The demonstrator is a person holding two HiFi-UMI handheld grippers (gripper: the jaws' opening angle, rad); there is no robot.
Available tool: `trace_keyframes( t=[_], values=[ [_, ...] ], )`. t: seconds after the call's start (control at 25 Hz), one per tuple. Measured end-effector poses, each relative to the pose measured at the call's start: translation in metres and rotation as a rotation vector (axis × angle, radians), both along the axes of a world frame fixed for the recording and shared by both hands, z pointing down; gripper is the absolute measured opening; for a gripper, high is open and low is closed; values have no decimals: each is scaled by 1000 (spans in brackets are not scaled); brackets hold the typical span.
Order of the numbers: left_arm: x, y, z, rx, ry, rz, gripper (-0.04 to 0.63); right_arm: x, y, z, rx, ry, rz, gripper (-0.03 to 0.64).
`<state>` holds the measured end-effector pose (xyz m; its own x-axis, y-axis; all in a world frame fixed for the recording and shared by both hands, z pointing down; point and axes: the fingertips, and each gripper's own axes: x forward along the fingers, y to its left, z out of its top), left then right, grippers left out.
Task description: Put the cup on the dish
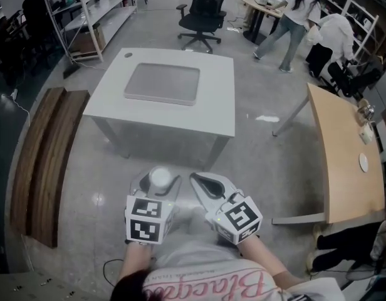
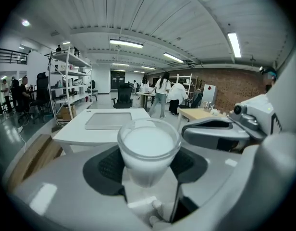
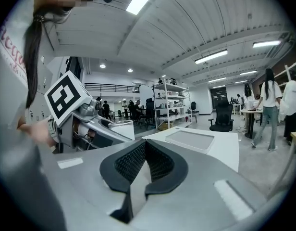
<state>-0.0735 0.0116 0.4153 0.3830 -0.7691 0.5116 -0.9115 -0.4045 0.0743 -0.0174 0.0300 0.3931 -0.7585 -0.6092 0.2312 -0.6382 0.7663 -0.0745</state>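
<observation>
The left claw (image 1: 156, 183) grips the white cup (image 2: 149, 147) upright, ready for the dish (image 1: 161, 83) on the counter (image 1: 213, 108) ahead, while the right claw (image 1: 204, 184), unneeded, is closed and empty.

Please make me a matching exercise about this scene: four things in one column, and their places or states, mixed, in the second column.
1 cup
2 right tongs
3 dish
4 office chair

a on the white table
b shut, nothing inside
c beyond the far side of the table
d gripped in the left tongs

Pairs: 1-d, 2-b, 3-a, 4-c
</observation>
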Motion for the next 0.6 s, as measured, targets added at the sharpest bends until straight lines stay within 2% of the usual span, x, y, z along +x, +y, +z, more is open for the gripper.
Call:
trace_keyframes(
  t=[0.28, 0.6],
  values=[
    [-8, -39, 9, -13, -7, -18, 261, -8, -35, 5, 9, -13, -30, 2],
    [-13, -98, 13, -18, -7, -50, 261, -9, -99, 8, 2, -16, -52, 2]
  ],
)
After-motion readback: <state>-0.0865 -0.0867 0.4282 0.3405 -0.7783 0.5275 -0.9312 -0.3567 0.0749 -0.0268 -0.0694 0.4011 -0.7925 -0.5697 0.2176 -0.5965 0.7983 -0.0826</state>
